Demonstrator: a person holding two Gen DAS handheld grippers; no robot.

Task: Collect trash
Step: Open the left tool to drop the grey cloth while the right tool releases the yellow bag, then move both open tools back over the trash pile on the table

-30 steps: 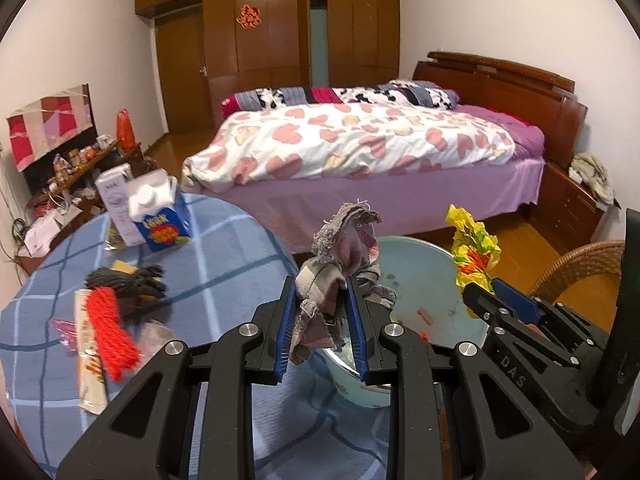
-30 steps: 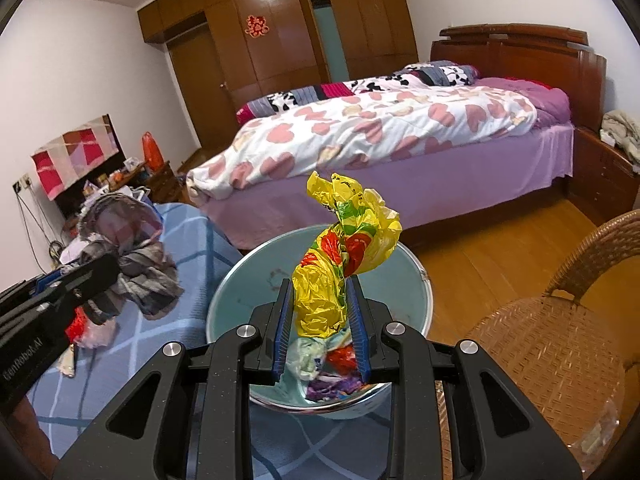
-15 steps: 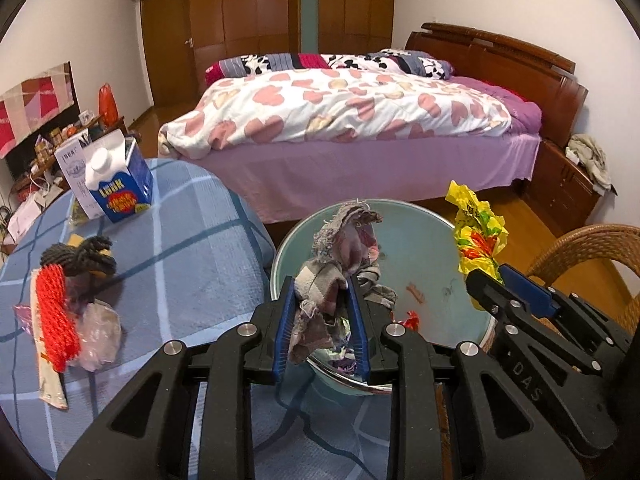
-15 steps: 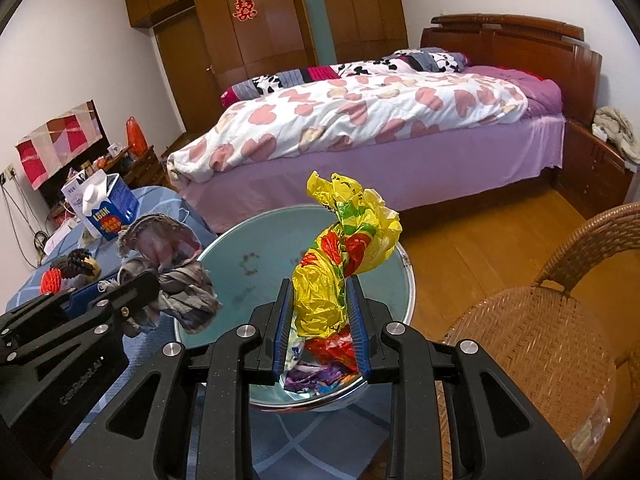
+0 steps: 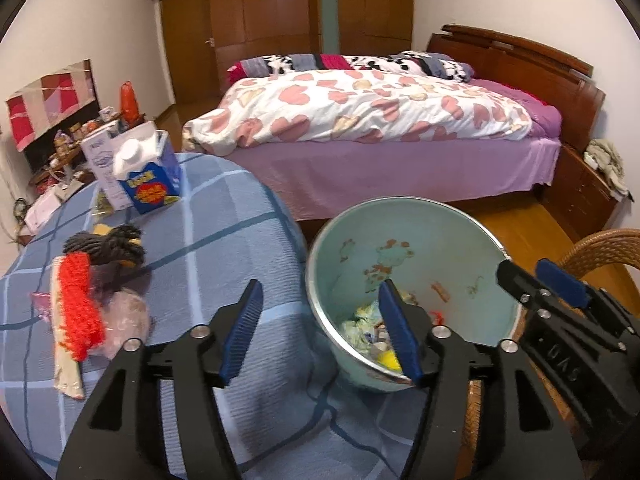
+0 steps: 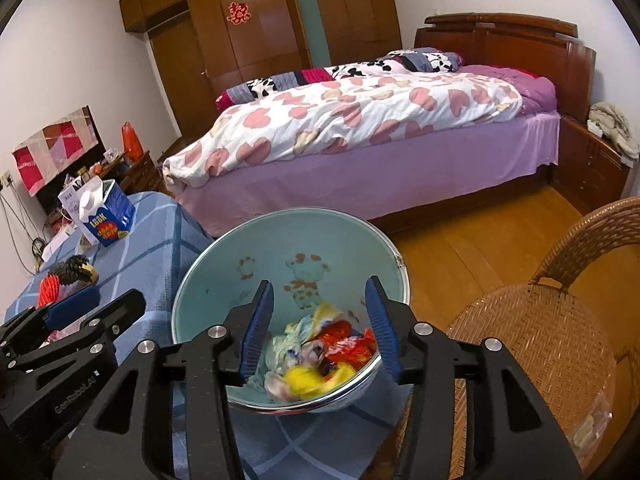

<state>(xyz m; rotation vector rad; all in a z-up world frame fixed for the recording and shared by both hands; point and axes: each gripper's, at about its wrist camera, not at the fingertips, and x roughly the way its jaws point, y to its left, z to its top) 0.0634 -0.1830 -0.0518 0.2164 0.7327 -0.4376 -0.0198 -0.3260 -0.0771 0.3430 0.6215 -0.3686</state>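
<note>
Nearest the cameras, a table under a blue checked tablecloth (image 5: 224, 248) fills the foreground, with a wicker chair (image 6: 552, 344) just beside it on a wooden floor. On the cloth's left side lie a red net bundle (image 5: 78, 312), a clear plastic wrapper (image 5: 128, 320) and a dark glove (image 5: 108, 242); farther back stand a blue milk carton (image 5: 150, 174) and a white box (image 5: 100, 156). Beyond are a bed with a heart-print duvet (image 6: 360, 116), and brown wardrobes (image 6: 260, 20) along the far wall.

The left gripper (image 5: 320, 328) has just been opening: the grey rag it clamped a second ago is gone from between its now wide, empty jaws. The right gripper (image 6: 318, 322) has likewise been opening, and the yellow-red plastic bag (image 6: 320, 376) it pinched has dropped out of its jaws, which stand apart and bare.

At the table's edge sits a pale green enamel basin (image 6: 288, 248). The crumpled trash (image 6: 312, 354), paper and bright wrappers among it, lies heaped in its near bottom, with the bag blurred on top.
</note>
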